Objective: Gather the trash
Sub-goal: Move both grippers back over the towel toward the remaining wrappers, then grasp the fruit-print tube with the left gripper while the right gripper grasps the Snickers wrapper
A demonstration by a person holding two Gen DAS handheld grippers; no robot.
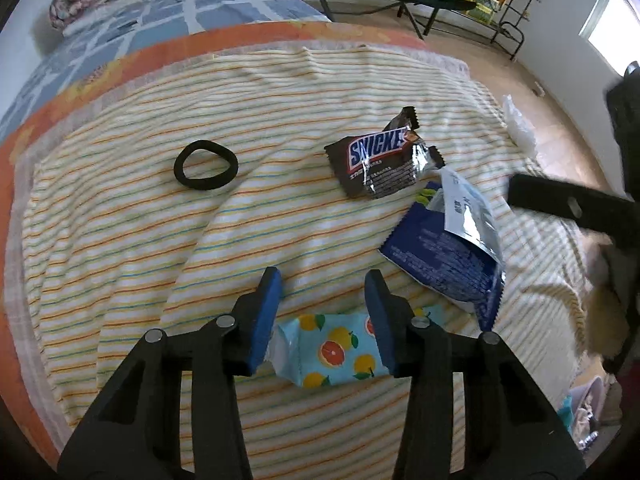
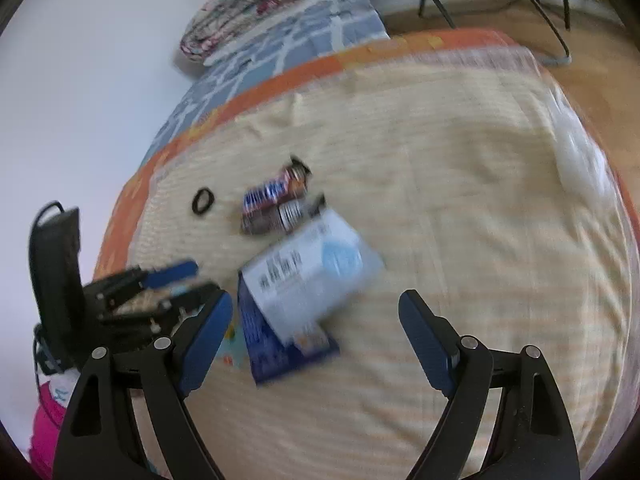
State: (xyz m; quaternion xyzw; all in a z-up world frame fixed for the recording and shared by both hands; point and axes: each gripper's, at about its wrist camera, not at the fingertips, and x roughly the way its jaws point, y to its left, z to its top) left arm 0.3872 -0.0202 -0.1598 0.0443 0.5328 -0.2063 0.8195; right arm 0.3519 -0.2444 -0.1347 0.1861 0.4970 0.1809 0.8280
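Trash on the bed with the yellow-striped cotton blanket (image 1: pixel 132 264): three wrappers, all in the near-right part of the cover.

Biggest is the dark-blue foil pouch with a torn silver-white flap (image 1: pixel 448 248). It lies just right of and beyond the left gripper (image 1: pixel 324 280), long axis running diagonally away to the right. In the right wrist view it sits between and just ahead of the right gripper (image 2: pixel 316 300) fingers, closer to the left finger. Right jaws spread wide, nothing in them; that view is blurred.

Next, brown Snickers wrapper (image 1: pixel 380 160), further out, touching or overlapping the pouch's top edge.

Smallest, light-blue citrus-print candy wrapper (image 1: pixel 332 348): straddled by the left gripper, long axis across the jaws. Jaws partly apart; pads sit at its ends, and firm contact can't be confirmed.

Black elastic hair-tie ring (image 1: pixel 206 166) lies well left, probably not trash.

Judgement: left takes the citrus wrapper, right is nearer the pouch.
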